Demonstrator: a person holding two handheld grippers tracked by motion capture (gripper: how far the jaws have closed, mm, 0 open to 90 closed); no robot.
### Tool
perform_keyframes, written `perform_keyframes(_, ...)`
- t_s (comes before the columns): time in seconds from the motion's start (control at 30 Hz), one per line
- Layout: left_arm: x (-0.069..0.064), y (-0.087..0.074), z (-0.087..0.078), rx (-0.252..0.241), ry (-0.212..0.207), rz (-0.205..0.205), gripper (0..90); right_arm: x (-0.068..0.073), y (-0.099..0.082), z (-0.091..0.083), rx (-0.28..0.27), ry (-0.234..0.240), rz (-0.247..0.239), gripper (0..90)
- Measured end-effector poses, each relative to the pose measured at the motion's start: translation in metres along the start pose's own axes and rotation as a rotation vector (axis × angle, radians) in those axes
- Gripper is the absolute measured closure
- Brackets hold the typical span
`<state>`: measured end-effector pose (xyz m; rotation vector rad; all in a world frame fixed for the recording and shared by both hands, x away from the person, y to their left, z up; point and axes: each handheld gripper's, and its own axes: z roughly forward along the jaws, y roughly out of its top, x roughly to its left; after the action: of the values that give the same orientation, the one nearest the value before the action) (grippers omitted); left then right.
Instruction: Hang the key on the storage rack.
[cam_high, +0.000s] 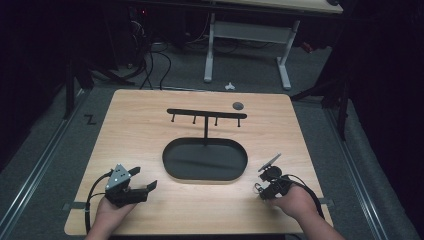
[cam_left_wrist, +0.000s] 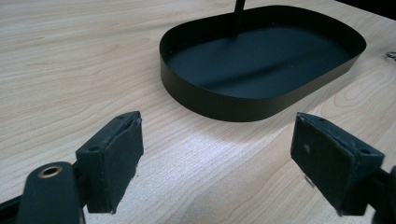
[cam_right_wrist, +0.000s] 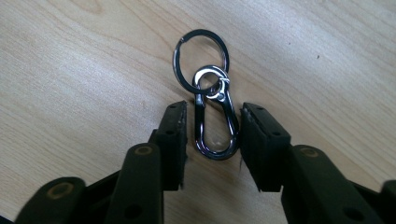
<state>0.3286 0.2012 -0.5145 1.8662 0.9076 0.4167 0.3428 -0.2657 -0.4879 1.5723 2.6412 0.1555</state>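
right gripper (cam_right_wrist: 212, 135) jaws straddle carabiner (cam_right_wrist: 215, 126), released | left gripper (cam_left_wrist: 217, 158) jaws released | tray (cam_left_wrist: 224, 105) ahead

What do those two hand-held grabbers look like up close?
Both are black. The left gripper carries a grey three-cornered plate with small dots on top, and a black cable loops from it. Its fingers end in flat, dark rectangular pads with screw holes. The right gripper has the same blocky black jaws and its own cable. No sleeves are in sight.

light wood-grain table (cam_high: 150, 120) stands on grey carpeted floor (cam_high: 45, 165). surroundings dark on both sides. a white-framed desk (cam_high: 250, 45) stands beyond the table, black cables (cam_high: 155, 65) trailing on the floor near it. a metal floor rail (cam_high: 35, 172) runs along the left.
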Motion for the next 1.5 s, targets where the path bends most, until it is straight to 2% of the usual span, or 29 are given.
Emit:
perform_keyframes(0.1,0.0,0.0,0.0,0.001,0.0,0.004,17.5,0.001,0.005,0.001,0.021,-0.003,-0.014,59.0)
perform_keyframes(0.13,0.0,0.0,-0.001,0.001,-0.001,0.005,17.5,0.002,0.006,0.001,0.036,-0.006,-0.005,59.0)
perform_keyframes(0.17,0.0,0.0,-0.001,0.001,-0.001,0.005,17.5,0.001,0.008,0.001,0.035,-0.007,-0.025,59.5)
perform_keyframes(0.3,0.001,0.0,-0.001,-0.003,0.0,0.004,17.5,0.002,0.01,0.001,0.038,-0.009,-0.034,67.5)
perform_keyframes(0.53,0.0,0.0,-0.001,0.003,-0.003,0.002,17.5,0.006,0.01,-0.001,0.041,-0.02,-0.037,68.6)
perform_keyframes(0.63,0.0,0.0,0.0,0.002,-0.003,0.002,17.6,0.007,0.012,-0.007,0.037,-0.014,-0.038,68.6)
perform_keyframes(0.77,-0.001,-0.001,0.001,0.005,-0.004,0.001,17.6,0.009,0.02,-0.03,0.02,-0.009,-0.041,68.6)
perform_keyframes(0.93,-0.001,0.0,0.001,0.007,-0.006,0.004,17.6,0.011,0.027,-0.046,-0.012,0.002,-0.031,68.7)
perform_keyframes(1.33,-0.001,0.0,0.0,0.005,-0.008,0.003,17.7,0.019,0.043,-0.07,-0.045,0.003,-0.055,68.7)
perform_keyframes(1.43,-0.001,0.0,0.0,0.004,-0.008,0.004,17.6,0.021,0.046,-0.076,-0.047,0.0,-0.034,68.8)
perform_keyframes(1.5,-0.001,0.0,0.0,0.005,-0.008,0.005,17.7,0.02,0.049,-0.08,-0.057,-0.004,-0.058,68.8)
